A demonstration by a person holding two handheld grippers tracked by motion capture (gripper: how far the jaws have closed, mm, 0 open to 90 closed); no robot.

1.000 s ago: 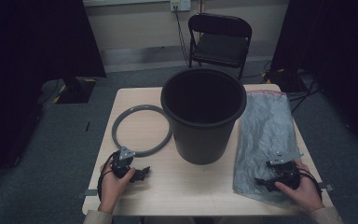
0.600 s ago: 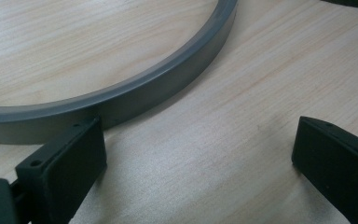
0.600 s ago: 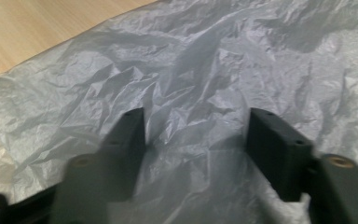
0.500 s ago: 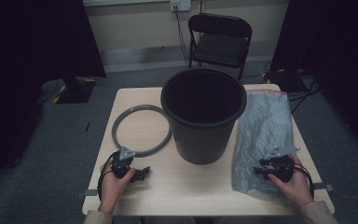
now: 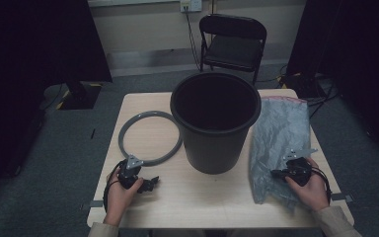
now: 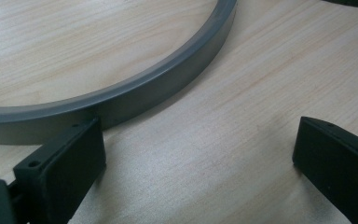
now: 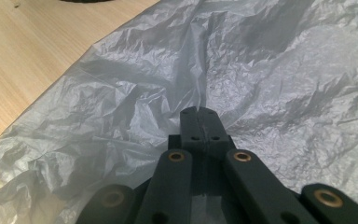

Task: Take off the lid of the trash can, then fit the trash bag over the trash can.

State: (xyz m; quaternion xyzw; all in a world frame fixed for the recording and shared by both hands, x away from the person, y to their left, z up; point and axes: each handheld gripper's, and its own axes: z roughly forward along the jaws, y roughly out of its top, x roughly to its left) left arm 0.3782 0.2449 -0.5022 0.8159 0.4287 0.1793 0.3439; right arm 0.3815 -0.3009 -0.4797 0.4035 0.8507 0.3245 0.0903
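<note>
Now the right gripper (image 5: 282, 173) pinches the grey plastic bag (image 5: 279, 133) at the desk's (image 5: 202, 197) near right corner.
Its jaws have just been closing and meet on a fold of film; the left gripper (image 5: 150, 183), jaws wide and empty, rests near the front left edge beside the grey ring (image 5: 148, 137); farther back stands the black bucket (image 5: 214, 123).

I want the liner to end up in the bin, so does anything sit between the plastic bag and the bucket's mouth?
Nothing visible does. The right gripper, its jaws just closed, pinches a fold of the plastic bag, which lies beside the bucket; bare table in between, mouth open.
</note>
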